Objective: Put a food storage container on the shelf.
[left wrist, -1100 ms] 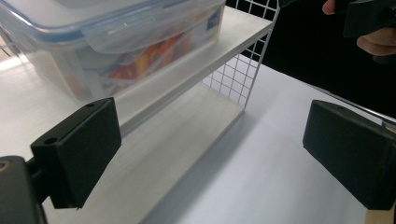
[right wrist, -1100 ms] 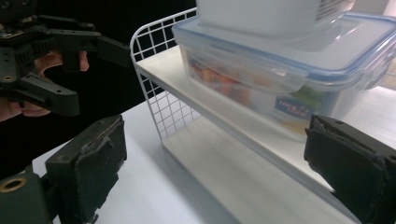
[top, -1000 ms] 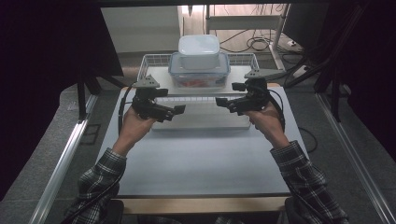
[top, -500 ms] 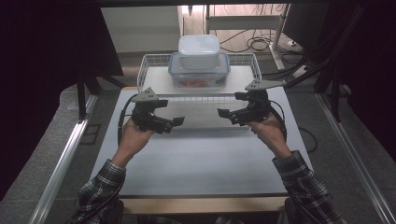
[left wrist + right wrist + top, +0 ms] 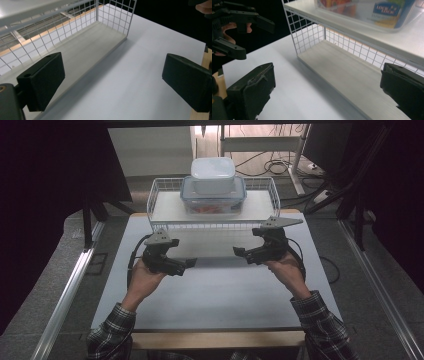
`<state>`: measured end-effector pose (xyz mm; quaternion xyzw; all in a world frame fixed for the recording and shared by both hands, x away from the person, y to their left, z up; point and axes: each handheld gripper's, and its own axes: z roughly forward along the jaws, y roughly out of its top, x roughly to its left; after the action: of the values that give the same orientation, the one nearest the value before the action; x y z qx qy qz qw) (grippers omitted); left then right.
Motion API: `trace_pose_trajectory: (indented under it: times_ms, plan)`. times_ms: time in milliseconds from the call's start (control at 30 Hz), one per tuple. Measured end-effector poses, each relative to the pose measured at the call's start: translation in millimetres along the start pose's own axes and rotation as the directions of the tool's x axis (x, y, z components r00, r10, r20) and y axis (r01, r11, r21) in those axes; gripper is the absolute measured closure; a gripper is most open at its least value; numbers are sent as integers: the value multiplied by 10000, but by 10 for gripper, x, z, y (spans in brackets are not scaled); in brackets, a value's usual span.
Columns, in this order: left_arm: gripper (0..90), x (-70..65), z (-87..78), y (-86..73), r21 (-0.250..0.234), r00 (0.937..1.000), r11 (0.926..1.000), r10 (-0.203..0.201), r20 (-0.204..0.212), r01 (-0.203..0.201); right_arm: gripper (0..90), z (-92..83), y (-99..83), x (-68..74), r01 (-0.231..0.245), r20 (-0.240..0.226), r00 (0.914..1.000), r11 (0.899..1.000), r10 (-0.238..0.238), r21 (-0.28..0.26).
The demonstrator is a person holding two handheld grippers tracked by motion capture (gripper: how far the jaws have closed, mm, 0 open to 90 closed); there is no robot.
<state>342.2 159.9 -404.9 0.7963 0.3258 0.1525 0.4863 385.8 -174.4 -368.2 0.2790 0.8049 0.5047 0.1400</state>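
Both hands have come back toward the person and sunk lower since the earlier frames, when they were close up against the wire rack (image 5: 162,200); now they hover over the white table (image 5: 215,295) a little in front of the rack's near edge. Left gripper (image 5: 187,265) sits in front of the rack's left end and points inward toward the middle, its jaws spread wide with nothing between them; in the left gripper view the black pads (image 5: 41,80) frame bare table and the rack's lower board (image 5: 82,52). Right gripper (image 5: 239,253) sits in front of the rack's right end, pointing inward at the other one; its jaws have just been opening and now stand wide apart, empty, with the rack's lower board (image 5: 344,75) seen between the pads (image 5: 252,92) in the right gripper view. On the rack's upper shelf, at its middle, stands a clear food container with a blue-rimmed lid (image 5: 213,199), coloured contents showing through its wall, and a smaller white container (image 5: 213,173) rests on top of it. Both containers are well apart from either gripper.
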Motion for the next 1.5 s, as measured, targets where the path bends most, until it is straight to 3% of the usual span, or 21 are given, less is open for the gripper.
trace_pose_trajectory:
  times_ms: [167,600,1167,1500]
  plan:
    - [42,-42,49,-145,193,9997,9998,63,-235,-59,1,39,-106,22,174,63,9998,9997,-175,198]
    - [41,-111,116,-341,392,9999,9992,-56,-163,63,0,53,-301,60,36,284,9996,9983,-53,590]
    - [42,-143,72,-617,594,9984,9975,-365,-442,391,4,11,-599,61,189,426,9988,9960,-227,873]
    - [42,-177,2,-774,576,9975,9973,-424,-570,457,0,-79,-768,78,-346,649,9975,9953,288,901]
